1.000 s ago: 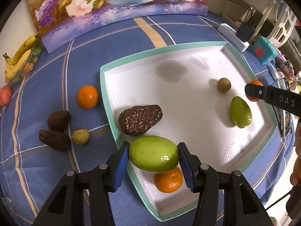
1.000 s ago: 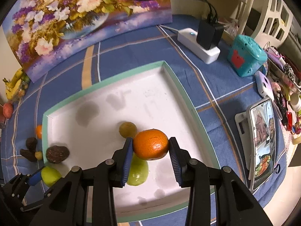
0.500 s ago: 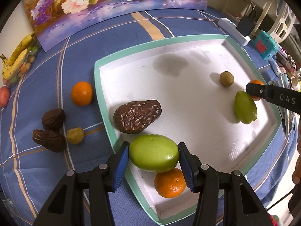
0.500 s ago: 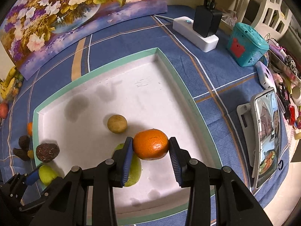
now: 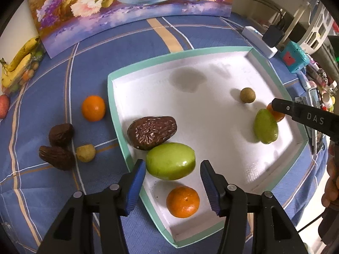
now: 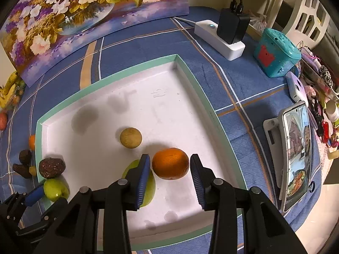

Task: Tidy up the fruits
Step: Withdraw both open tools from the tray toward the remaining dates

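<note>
Left wrist view: my left gripper [image 5: 172, 182] has just been opening; its jaws stand clear of the green fruit [image 5: 170, 160], which lies between them in the tray [image 5: 118, 114], touching a brown fruit [image 5: 151, 132]. Right wrist view: my right gripper [image 6: 170, 173] brackets an orange [image 6: 170, 163] in the tray; small gaps show either side, no grip.

Tray [image 6: 191, 78] centre bare; fruit along edges
</note>
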Demonstrator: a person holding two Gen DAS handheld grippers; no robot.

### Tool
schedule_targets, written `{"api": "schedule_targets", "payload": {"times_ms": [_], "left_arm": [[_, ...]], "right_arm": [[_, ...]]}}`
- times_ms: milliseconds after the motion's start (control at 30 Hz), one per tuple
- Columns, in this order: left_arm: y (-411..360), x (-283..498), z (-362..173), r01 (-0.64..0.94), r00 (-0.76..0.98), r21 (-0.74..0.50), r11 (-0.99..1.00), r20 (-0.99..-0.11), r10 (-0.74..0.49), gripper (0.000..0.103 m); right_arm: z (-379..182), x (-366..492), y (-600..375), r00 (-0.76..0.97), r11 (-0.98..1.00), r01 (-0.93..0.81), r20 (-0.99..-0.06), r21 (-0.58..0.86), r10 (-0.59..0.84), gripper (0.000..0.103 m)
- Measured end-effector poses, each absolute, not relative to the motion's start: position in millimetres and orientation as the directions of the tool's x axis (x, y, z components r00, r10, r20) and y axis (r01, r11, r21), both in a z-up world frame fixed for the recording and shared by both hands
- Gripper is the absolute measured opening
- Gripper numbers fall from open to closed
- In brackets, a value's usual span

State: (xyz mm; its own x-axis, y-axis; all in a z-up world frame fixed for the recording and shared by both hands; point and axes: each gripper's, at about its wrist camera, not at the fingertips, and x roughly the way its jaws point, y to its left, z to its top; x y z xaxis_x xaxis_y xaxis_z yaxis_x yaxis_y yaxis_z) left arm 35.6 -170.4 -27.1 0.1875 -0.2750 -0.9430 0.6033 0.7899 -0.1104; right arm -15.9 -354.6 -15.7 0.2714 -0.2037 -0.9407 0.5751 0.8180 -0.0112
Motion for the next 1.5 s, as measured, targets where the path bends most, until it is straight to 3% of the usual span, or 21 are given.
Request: {"api": "schedule_targets", "payload": {"times_ms": [433,1033,1200,1267,1400,1467,1500], "left_arm": [[-143.9,44.0,7.3,0.535,0.227,-0.179,0.825,-0.911,-0.344,0.057],[-53.7,83.3,15.6,0.273,0.323,-0.186,0.944,-0.906,-0.272,0.059],[-35.6,90.1,14.1,0.222,0.336,-0.181,0.958,-0.908,-0.25,0.068],[-29.0,92.3,13.1,0.205,0.339,-0.173,0.963,-0.911,-0.236,0.075],[-12.6,96.2,9.4,0.156,0.349,-0.156,0.975,-0.915,-0.202,0.089],[-3.2,98.3,7.5,0.126,0.353,-0.153,0.98,-0.917,-0.189,0.095],[0.4,98.8,7.0,0.116,0.355,-0.15,0.982,-0.917,-0.182,0.1]], "right_arm": [[29.4,-17.1,-340.3,0.363,0.838,0.546,-0.896,-0.018,-0.257,0.04],[45.3,-13.2,-313.7,0.414,0.873,0.487,-0.877,-0.012,-0.243,0.04],[44.4,-10.0,-306.2,0.413,0.881,0.472,-0.878,-0.019,-0.24,0.04],[43.2,-8.2,-301.9,0.41,0.885,0.465,-0.88,-0.025,-0.241,0.052],[41.5,-4.5,-294.0,0.414,0.895,0.446,-0.88,-0.028,-0.234,0.058],[41.7,-2.6,-289.6,0.417,0.898,0.439,-0.878,-0.034,-0.237,0.072],[41.9,-2.0,-288.1,0.42,0.899,0.436,-0.876,-0.036,-0.238,0.074]]}}
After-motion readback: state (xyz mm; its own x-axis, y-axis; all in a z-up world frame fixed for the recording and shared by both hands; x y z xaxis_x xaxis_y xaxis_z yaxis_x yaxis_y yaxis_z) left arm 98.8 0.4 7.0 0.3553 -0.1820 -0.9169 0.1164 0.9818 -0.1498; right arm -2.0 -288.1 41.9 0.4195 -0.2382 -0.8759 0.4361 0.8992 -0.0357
